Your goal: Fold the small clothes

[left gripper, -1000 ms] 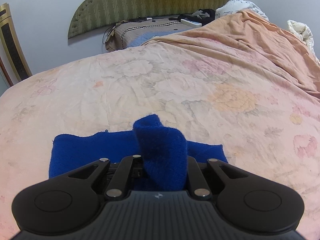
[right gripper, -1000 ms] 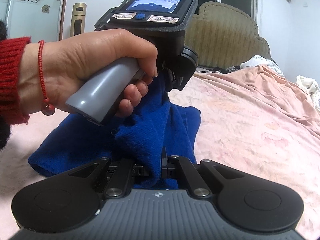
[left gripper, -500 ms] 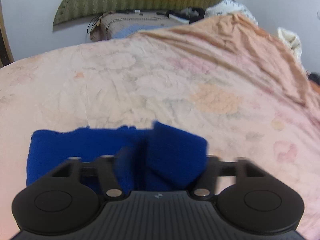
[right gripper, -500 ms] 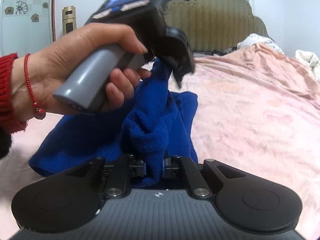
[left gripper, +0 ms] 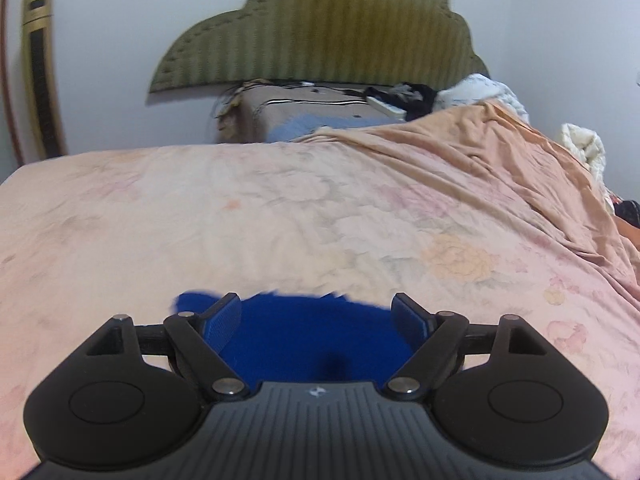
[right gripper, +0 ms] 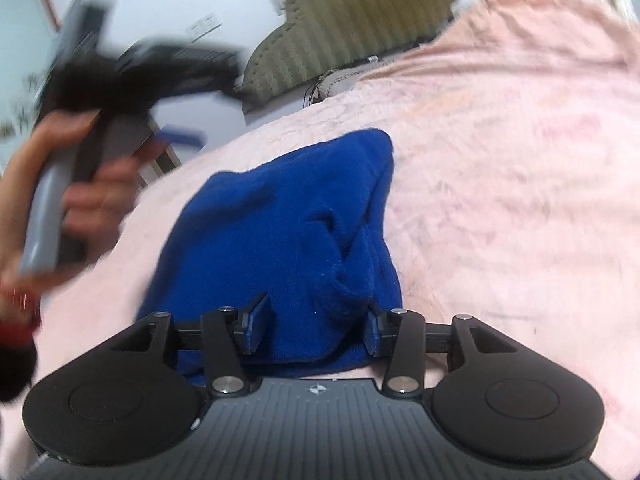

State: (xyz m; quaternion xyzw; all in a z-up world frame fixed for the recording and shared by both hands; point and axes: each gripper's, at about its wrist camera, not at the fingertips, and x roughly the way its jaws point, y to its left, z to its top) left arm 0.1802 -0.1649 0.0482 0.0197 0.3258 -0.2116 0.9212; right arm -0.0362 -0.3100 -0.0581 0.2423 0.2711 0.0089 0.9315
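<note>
**Both Grippers Released Over Garment**

The pink floral bedsheet [left gripper: 320, 208] is seen spread wide. The blue knit garment [right gripper: 288, 216] is laid bunched on it. The right gripper [right gripper: 314, 330] is held spread, straddling the garment, nothing gripped. The left gripper [left gripper: 318, 316] is likewise spread wide, empty.

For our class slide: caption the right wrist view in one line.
Right gripper open over crumpled blue garment on a pink bedsheet.
</note>
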